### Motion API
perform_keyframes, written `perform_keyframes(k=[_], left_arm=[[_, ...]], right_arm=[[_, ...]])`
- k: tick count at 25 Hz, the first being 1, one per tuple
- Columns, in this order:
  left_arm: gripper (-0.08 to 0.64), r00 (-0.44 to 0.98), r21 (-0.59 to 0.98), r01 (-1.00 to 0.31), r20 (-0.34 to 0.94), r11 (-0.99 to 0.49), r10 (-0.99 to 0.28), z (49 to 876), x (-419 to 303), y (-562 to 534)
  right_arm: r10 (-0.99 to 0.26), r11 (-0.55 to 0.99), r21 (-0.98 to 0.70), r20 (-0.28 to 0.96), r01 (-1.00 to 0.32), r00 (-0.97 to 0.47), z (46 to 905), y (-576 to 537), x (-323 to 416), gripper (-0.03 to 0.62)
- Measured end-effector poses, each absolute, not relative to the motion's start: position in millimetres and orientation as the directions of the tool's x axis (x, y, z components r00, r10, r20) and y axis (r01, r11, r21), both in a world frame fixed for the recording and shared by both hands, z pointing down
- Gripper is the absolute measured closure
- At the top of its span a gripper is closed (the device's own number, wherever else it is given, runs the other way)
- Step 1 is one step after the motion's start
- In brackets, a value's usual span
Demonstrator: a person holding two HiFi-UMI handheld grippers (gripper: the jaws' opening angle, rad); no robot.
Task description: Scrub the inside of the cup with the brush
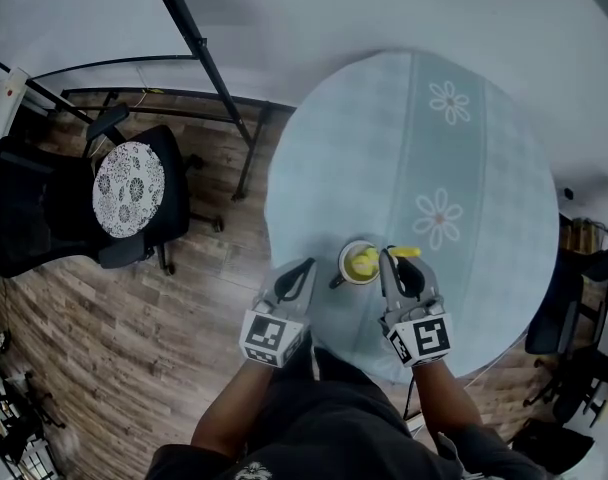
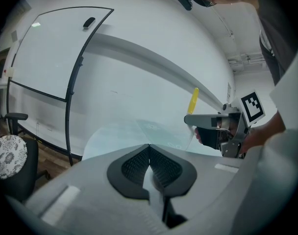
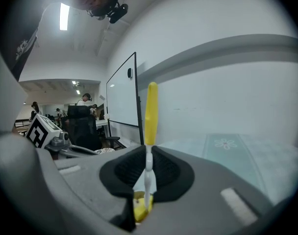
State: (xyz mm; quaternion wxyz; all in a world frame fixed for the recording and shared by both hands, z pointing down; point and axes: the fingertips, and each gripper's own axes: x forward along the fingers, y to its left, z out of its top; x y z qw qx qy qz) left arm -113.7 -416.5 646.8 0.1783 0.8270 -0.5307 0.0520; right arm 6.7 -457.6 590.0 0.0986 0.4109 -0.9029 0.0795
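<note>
A pale cup [image 1: 346, 259] with a dark handle stands near the front edge of the round table [image 1: 434, 118]. My right gripper [image 1: 387, 254] [image 3: 149, 151] is shut on the brush [image 3: 151, 109], gripping its thin white neck, with the yellow handle sticking out past the jaws. The yellow brush head [image 1: 363, 264] sits inside the cup. In the left gripper view the brush [image 2: 193, 101] shows at the right. My left gripper [image 1: 309, 264] [image 2: 149, 147] is just left of the cup, jaws shut at the tips. The cup itself is hidden in both gripper views.
A black office chair with a patterned cushion [image 1: 129, 183] stands on the wooden floor to the left. A whiteboard on a black stand [image 2: 51, 48] is behind the table. More dark chairs [image 1: 574, 308] crowd the table's right edge. The cloth has flower prints [image 1: 439, 218].
</note>
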Motion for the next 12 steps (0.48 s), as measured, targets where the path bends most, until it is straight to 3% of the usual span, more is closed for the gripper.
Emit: perform_keyframes(k=[12], left_arm=[[0.555, 0.421, 0.228, -0.902, 0.269, -0.368, -0.866, 639, -116, -406]], right_arm=[[-0.688, 0.681, -0.126, 0.227, -0.722, -0.689, 580, -440, -6, 0.557]])
